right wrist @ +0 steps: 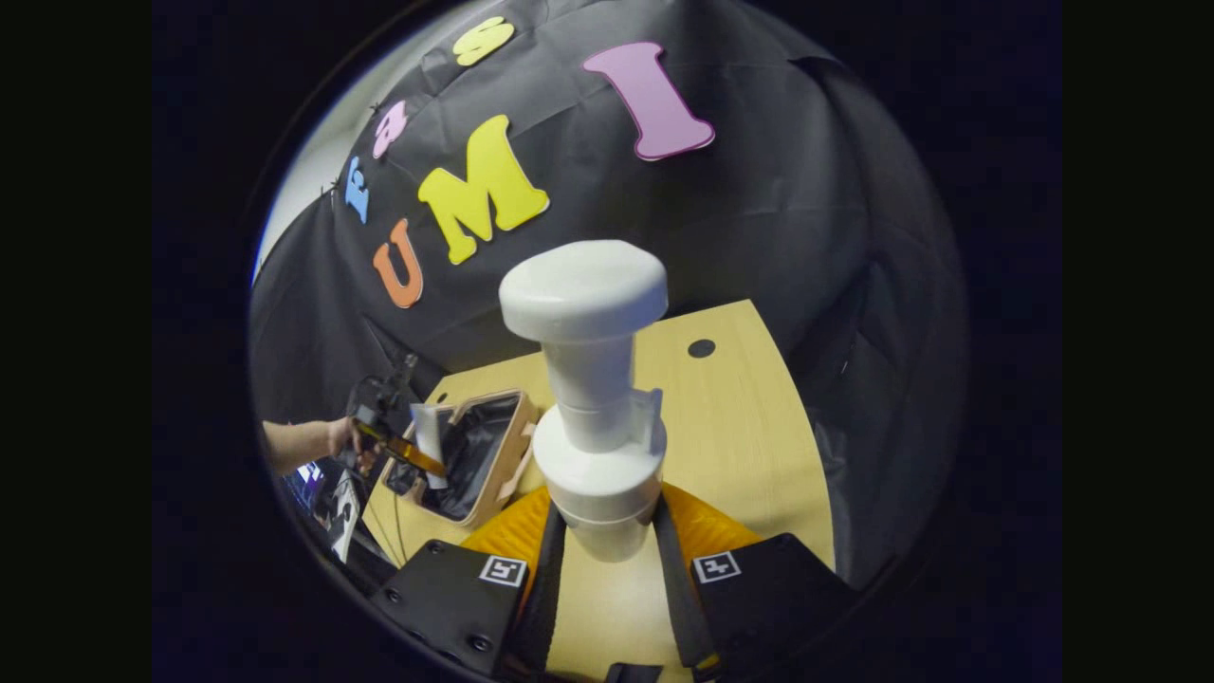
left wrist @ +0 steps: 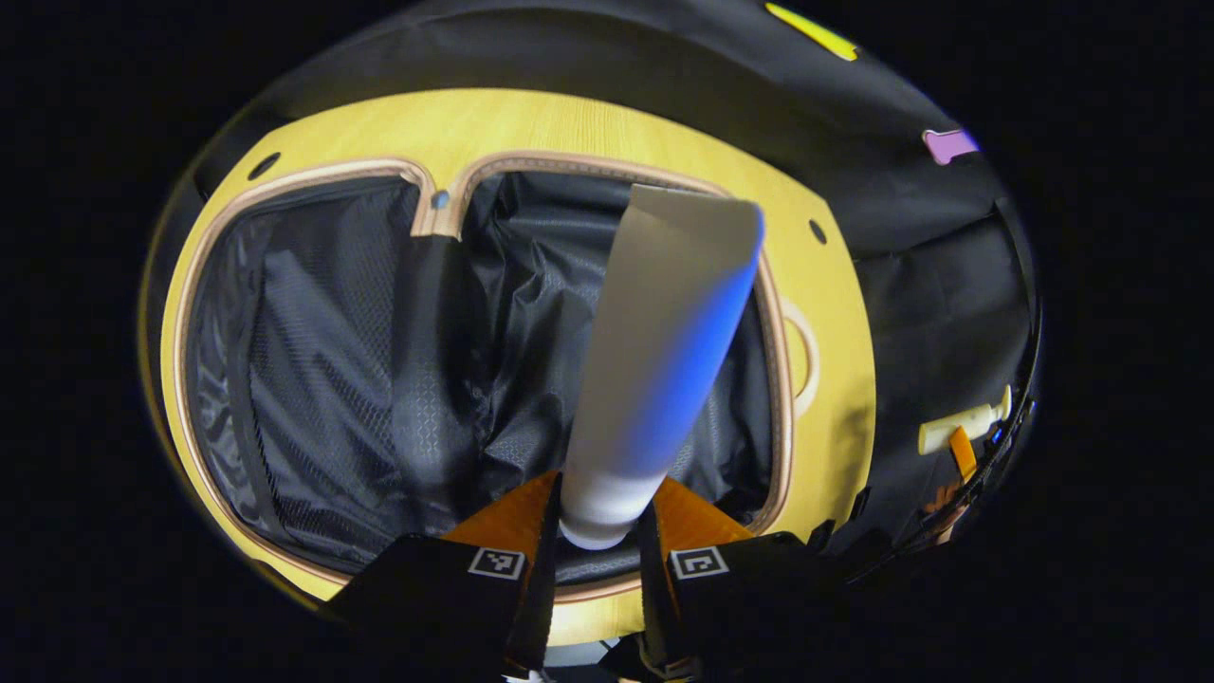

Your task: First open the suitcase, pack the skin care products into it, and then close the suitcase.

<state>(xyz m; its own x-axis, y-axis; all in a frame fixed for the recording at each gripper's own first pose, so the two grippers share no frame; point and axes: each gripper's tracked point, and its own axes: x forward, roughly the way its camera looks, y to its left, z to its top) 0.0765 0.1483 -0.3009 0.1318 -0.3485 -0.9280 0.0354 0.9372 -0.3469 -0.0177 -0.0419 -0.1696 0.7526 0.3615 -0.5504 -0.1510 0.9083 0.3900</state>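
Item 1, left hand-held gripper point(left wrist: 597, 555): your fingers are closed on the cap end of a pale tube point(left wrist: 664, 351), which stands out ahead of them, crimped end farthest away. It hangs over the open suitcase point(left wrist: 313, 379), above its dark fabric lining. The grip sits low on the rounded cap, so the long body has leverage; tilt the hand and the tube may pivot or slide out before you mean to let go.

Item 2, suitcase: lies open on the yellow counter point(left wrist: 835, 313), tan zipper rim all round. The tube's far end points toward the rim on the handle side. Release it too far forward and it may land across the rim and foul the closing later. The lining is loose and rumpled, so a dropped tube may roll toward the hinge fold.

Item 3, right hand-held gripper point(right wrist: 607, 560): your fingers clamp the base of a white pump bottle point(right wrist: 593, 417), held upright over bare counter, well apart from the suitcase point(right wrist: 474, 455), which sits far off to the left in the right gripper view. The broad pump head is top-heavy, so a quick swing could rock the bottle in the hold.

Item 4, shared space: the right gripper view shows the left hand-held gripper point(right wrist: 398, 432) at the suitcase with its tube, though small and blurred, so I can't judge the clearance. Bring the bottle in before the left clears and the two may collide.
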